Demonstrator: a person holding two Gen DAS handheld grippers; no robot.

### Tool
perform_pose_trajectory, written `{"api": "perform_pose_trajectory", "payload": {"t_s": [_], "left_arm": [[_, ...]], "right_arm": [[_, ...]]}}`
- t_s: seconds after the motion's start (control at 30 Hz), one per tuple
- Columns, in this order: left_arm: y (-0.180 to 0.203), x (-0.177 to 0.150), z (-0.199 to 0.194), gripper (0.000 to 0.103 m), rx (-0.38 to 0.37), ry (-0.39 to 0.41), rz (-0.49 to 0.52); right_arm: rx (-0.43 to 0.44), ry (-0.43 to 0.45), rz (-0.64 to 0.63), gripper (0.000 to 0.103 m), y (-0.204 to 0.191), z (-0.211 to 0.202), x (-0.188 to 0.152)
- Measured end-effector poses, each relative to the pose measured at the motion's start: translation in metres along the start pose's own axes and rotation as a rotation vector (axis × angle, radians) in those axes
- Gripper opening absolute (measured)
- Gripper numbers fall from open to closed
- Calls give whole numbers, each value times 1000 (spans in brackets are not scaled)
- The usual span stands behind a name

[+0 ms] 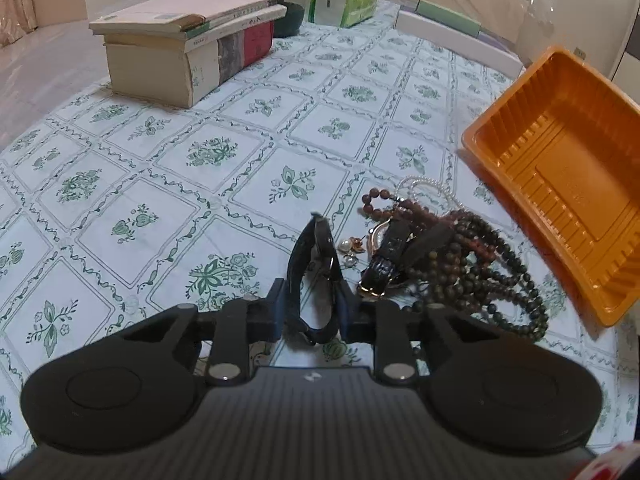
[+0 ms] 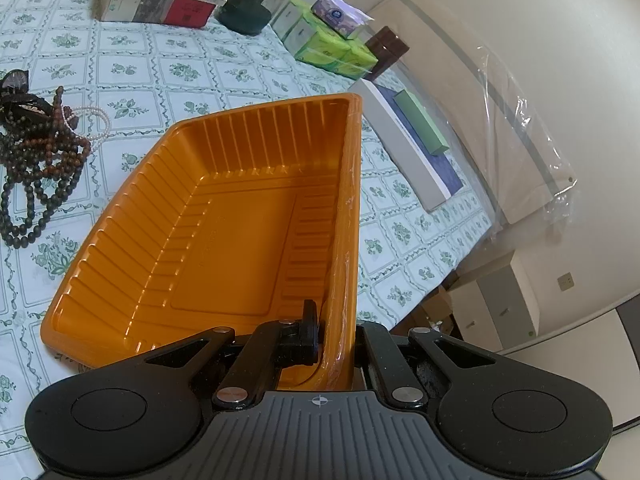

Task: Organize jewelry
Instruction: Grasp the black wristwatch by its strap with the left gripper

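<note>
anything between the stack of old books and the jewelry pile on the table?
Nothing: left wrist view shows only bare green floral tablecloth between the stack of old books and the tangled pile of beaded necklaces and watches.

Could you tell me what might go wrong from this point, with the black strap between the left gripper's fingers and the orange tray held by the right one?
1. The left gripper has the black watch strap between its fingers only near one end, so the strap could slip out when lifted.
2. The strap lies close to the bead necklaces and loose earrings; lifting might drag them.
3. The right gripper pinches just the orange tray at its rim, tilted; the thin wall could flex or slip.
</note>
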State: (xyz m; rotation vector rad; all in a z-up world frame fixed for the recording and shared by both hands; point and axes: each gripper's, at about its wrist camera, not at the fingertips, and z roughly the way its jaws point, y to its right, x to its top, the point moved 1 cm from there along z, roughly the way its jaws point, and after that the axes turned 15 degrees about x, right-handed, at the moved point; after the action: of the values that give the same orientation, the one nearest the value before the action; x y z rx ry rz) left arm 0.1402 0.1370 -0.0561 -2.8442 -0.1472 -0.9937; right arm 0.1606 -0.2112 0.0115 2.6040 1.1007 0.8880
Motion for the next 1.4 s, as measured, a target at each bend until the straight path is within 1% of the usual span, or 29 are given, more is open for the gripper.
{"api": "perform_pose_trajectory", "payload": {"t_s": [0.23,0.3,0.37,0.5,0.57,0.6,0.63,0.7,0.87,1.03,1.23,1.37,1.4], "left_arm": [[-4,7,-20,21,1,32,-27],[-4,8,-22,21,7,35,-22],[-2,6,-23,21,29,35,-1],[2,-4,-15,22,33,-9,33],[3,-6,-9,24,28,-27,43],[2,-6,-6,28,30,-32,41],[3,-6,-3,31,38,-37,48],[4,-5,3,33,47,-35,60],[5,-1,13,33,49,-44,60],[4,-2,12,26,39,-47,57],[-3,-9,0,20,12,-37,-1],[-2,-12,-1,20,19,-35,7],[-1,-12,-1,23,25,-37,16]], "right_arm": [[2,8,3,3,0,-1,0],[4,11,5,3,0,-1,-1],[8,13,7,3,1,-2,-2],[9,16,7,3,0,-2,-3],[10,17,6,3,0,-2,-3],[10,18,5,3,0,-2,-3],[10,19,5,3,0,-2,-2],[12,23,6,3,0,-3,-2],[12,23,5,3,1,-2,-1],[13,23,6,3,2,-1,-1],[17,27,9,3,1,0,-1],[18,32,9,3,0,-1,-1],[18,33,9,3,0,-1,-2]]}}
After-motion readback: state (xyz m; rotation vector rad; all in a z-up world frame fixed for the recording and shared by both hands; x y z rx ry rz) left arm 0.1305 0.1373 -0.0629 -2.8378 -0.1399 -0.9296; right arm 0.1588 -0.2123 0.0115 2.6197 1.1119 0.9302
